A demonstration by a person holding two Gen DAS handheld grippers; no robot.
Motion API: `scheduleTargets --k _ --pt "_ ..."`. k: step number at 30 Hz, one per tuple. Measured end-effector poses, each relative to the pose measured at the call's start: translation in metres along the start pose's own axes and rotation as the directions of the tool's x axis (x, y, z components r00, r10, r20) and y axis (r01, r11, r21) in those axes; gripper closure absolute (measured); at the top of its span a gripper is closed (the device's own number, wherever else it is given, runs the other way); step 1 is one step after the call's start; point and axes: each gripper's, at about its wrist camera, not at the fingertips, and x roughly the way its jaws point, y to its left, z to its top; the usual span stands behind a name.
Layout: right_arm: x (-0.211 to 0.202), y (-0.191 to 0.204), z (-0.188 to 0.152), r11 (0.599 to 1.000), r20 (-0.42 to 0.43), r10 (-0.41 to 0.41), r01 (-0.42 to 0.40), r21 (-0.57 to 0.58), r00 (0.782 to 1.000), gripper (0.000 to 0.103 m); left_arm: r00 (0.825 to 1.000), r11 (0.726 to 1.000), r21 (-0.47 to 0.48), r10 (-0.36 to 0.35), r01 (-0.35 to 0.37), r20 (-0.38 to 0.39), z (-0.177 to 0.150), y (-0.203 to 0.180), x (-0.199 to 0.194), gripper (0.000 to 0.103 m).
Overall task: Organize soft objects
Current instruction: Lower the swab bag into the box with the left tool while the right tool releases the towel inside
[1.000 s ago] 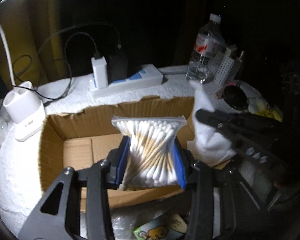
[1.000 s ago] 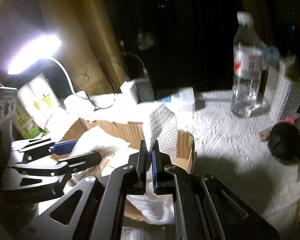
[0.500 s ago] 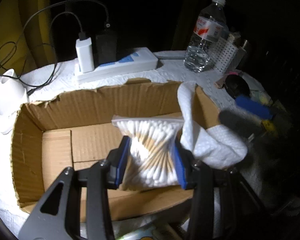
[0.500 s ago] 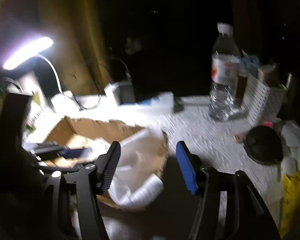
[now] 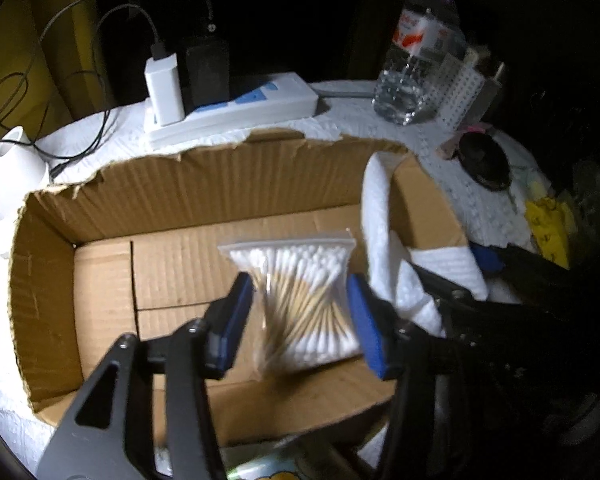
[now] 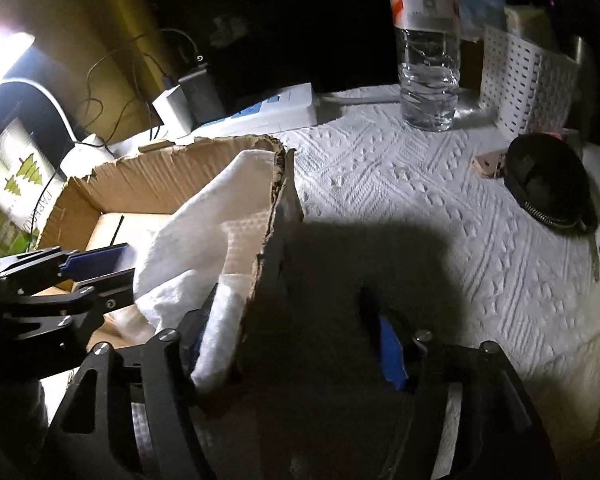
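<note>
A clear bag of cotton swabs (image 5: 304, 304) hangs low inside the open cardboard box (image 5: 180, 184), its lower end blurred. My left gripper (image 5: 300, 320) is around it, jaws opening, and the blue pads (image 5: 236, 320) stand slightly clear of the bag. A white paper towel (image 5: 380, 216) lies draped over the box's right wall (image 6: 280, 216). My right gripper (image 6: 296, 340) is low at that wall, jaws opening wide. One finger is inside beside the towel (image 6: 204, 232) and the other outside; neither pad presses on anything. The left gripper (image 6: 92, 264) shows at the right wrist view's left edge.
Embossed white paper covers the table (image 6: 420, 208). Behind the box lie a power strip (image 5: 236, 112) with chargers and cables, and a water bottle (image 5: 420, 52). A white perforated basket (image 6: 528, 80) and a black zip pouch (image 6: 548, 184) are right. A lit lamp (image 6: 4, 56) stands left.
My left jaws have widened and the swab bag has slipped lower into the box. My right gripper let go of the towel, opened wide, and sank astride the box wall.
</note>
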Motion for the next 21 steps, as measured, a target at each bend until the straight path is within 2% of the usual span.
scheduleTargets --k 2,7,11,21 --pt "-0.005 0.002 0.000 1.000 0.015 -0.022 0.022 -0.007 1.000 0.034 1.000 1.000 0.004 0.007 -0.007 0.011 0.000 0.000 -0.006 0.050" --pt "-0.027 0.002 0.003 1.000 0.066 -0.011 0.010 0.007 0.998 0.034 0.999 1.000 -0.008 0.012 -0.012 0.037 -0.003 0.004 -0.022 0.041" --pt "-0.048 0.007 0.004 1.000 0.103 -0.019 0.020 -0.006 0.995 0.034 0.998 1.000 -0.005 0.012 -0.012 0.063 -0.005 0.005 -0.037 0.037" --pt "-0.082 0.025 -0.006 1.000 0.134 -0.013 0.016 -0.021 0.991 0.034 0.994 1.000 -0.015 0.007 -0.006 0.112 -0.025 0.010 -0.072 0.035"
